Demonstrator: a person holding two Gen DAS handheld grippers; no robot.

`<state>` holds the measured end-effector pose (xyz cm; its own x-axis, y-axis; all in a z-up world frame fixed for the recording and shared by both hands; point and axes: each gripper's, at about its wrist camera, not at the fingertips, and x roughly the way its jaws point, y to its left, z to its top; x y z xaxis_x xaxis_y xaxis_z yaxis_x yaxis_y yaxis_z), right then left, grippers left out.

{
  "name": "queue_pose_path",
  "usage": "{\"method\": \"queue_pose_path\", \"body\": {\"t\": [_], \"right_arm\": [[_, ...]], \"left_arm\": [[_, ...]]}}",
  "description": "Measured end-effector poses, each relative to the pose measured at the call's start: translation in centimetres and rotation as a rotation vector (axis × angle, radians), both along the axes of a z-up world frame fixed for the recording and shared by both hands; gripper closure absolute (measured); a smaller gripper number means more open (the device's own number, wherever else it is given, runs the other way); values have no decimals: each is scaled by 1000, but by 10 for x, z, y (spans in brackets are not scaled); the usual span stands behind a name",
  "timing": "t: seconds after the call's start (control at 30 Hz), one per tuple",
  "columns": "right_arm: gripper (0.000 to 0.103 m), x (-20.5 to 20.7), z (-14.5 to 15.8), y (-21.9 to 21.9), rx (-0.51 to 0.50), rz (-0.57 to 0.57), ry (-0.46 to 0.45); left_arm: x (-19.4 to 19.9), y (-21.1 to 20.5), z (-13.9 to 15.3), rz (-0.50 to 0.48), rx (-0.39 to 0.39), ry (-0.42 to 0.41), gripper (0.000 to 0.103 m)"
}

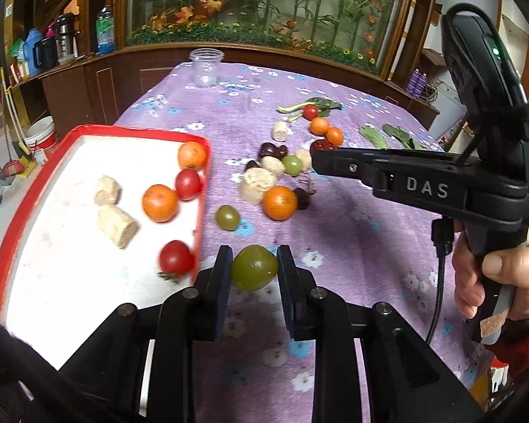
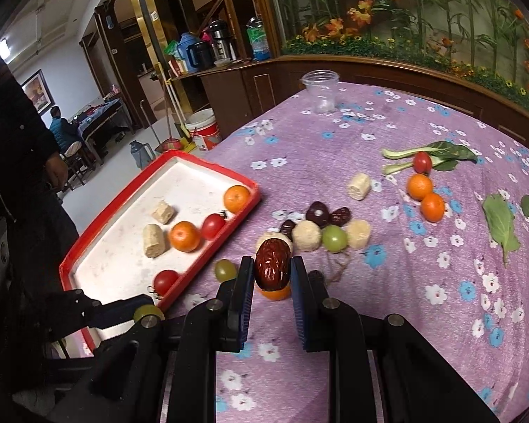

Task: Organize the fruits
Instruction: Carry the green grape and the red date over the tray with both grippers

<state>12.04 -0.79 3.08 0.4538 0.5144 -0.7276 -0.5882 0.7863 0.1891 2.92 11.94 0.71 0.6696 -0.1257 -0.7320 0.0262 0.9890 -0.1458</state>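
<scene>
Left hand-held gripper [image 1: 254,270] is clamping a smooth round green grape [image 1: 254,272] between its flat dark pads, sitting at lower centre of its frame, just right of the red-rimmed white tray [image 1: 201,190]. Right hand-held gripper [image 2: 273,279] is gripping a wrinkled glossy red date [image 2: 273,268] upright between its fingers, hanging over a tangerine [image 2: 275,294] on the fuzzy purple floral cloth of the desk [image 2: 388,303]. Tray at left is holding two round tangerines, two shiny cherry tomatoes and two rough pale cylindrical chunks. More fruit is lying clustered mid-frame right of the tray; flat green leaves [image 2: 500,227] at far right.
</scene>
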Motion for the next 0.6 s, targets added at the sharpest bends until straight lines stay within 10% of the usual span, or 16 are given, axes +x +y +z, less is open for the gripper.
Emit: {"method": "queue_pose_path", "body": {"t": [0.6], "right_arm": [[83,-16,-5,61,0,109,22]], "left_arm": [[-11,62,-5,112,6,14,80]]}}
